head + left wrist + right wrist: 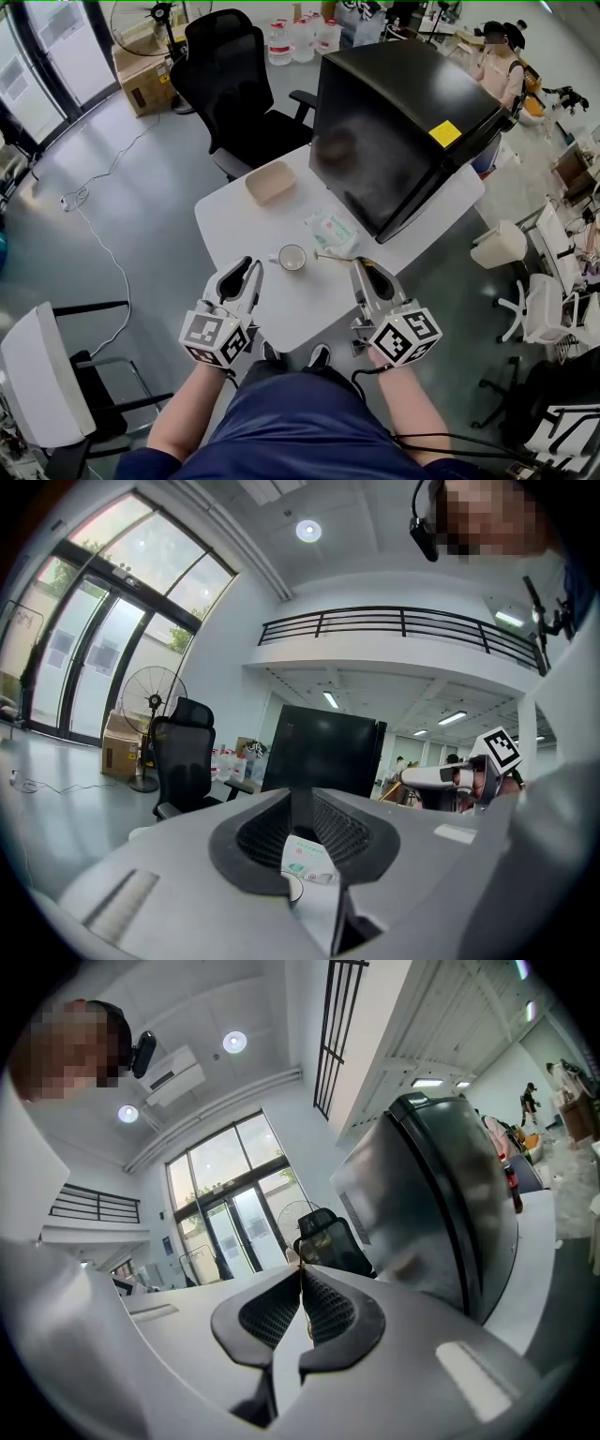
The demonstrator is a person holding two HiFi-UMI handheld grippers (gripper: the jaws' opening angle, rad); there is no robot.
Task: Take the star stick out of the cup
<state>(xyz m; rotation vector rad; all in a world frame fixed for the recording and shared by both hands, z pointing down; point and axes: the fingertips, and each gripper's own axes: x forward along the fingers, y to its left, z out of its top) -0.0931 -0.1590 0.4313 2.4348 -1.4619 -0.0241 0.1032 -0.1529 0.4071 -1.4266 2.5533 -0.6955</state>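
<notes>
Bottom edge: the person's dark blue clothing [309,427], a forearm going out to each tool.

Left gripper [246,272]: fingers apart, nothing held (only the surface shows through the gap). It hovers just left of the small white ceramic cup [292,257].

Right gripper [361,266]: fingers closed on one end of the thin gold star stick [336,256].

The stick lies near level just right of the cup, over the white surface [234,225]. Its far end is close to the rim; contact can't be told.

Judgement: extraction looks all but done. The next move calls for drawing the stick clear and setting it down gently.
</notes>
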